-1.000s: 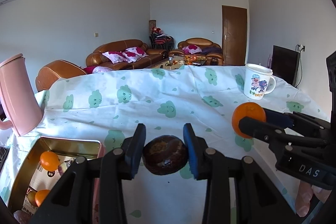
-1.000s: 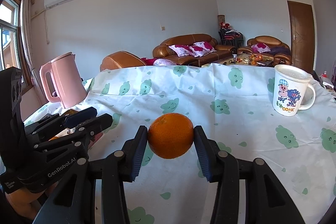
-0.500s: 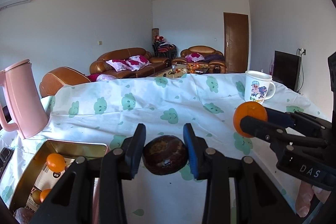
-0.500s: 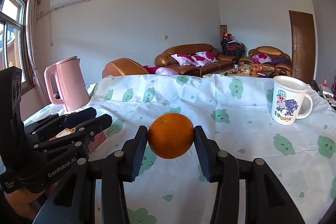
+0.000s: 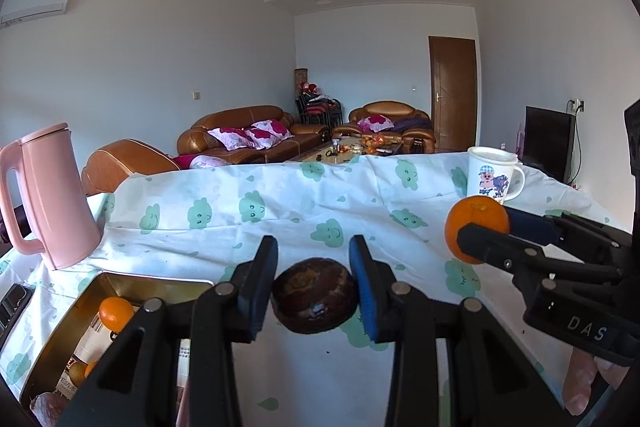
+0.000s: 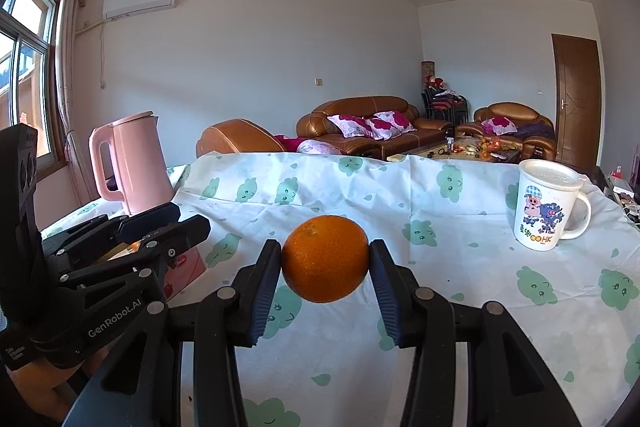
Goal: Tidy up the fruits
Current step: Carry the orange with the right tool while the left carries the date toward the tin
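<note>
My left gripper [image 5: 314, 293] is shut on a dark brown round fruit [image 5: 314, 297], held above the table just right of a gold tin box [image 5: 72, 323]. The box holds small oranges [image 5: 115, 313] and other fruit. My right gripper [image 6: 325, 269] is shut on an orange [image 6: 325, 259], held above the tablecloth. In the left wrist view the right gripper with its orange [image 5: 476, 227] shows at the right. In the right wrist view the left gripper [image 6: 160, 227] shows at the left; its fruit is hidden.
A pink kettle [image 5: 48, 195] stands at the table's far left, behind the box; it also shows in the right wrist view [image 6: 132, 163]. A white cartoon mug [image 6: 548, 205] stands at the far right. The tablecloth [image 5: 280, 207] is white with green cloud prints.
Both grippers have risen or tilted up a little with their fruits still held; the table sits lower in both views and more ceiling shows.
</note>
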`<state>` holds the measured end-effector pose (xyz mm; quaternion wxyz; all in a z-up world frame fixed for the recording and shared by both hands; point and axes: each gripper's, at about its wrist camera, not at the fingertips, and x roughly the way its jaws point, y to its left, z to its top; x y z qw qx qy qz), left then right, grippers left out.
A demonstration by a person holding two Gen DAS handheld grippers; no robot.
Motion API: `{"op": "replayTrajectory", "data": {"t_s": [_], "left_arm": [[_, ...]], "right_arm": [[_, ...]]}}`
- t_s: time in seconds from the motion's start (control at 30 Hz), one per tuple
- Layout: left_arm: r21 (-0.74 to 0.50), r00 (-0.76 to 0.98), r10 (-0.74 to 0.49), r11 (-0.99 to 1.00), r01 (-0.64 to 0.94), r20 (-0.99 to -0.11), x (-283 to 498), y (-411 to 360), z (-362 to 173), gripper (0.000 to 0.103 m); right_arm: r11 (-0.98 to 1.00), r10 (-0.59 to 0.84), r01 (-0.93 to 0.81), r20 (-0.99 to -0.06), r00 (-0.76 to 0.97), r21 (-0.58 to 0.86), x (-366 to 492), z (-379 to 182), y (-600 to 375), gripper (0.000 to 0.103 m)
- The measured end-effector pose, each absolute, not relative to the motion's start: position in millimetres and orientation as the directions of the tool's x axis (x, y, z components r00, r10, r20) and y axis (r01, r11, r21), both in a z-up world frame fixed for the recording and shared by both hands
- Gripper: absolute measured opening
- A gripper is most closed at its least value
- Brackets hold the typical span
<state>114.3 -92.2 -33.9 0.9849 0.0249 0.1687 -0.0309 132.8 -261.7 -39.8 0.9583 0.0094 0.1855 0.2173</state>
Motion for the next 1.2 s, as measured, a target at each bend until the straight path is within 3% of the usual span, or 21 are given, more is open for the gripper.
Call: {"op": "replayTrajectory", "data": {"t_s": [0.6,1.2], "left_arm": [[0.074,0.964,-0.016,0.997,0.037,-0.264,96.7,-94.4,-29.5,0.038],[0.037,0.954,-0.036,0.998,0.049,-0.298,89.3,-78.7,-27.5,0.038]], "right_arm": [[0.904,0.421,-0.422,-0.310,0.853,0.068,119.9,-37.2,-257.9,0.047],[0.888,0.457,-0.438,-0.372,0.808,0.139,130.2,-41.3,-242.0,0.047]]}}
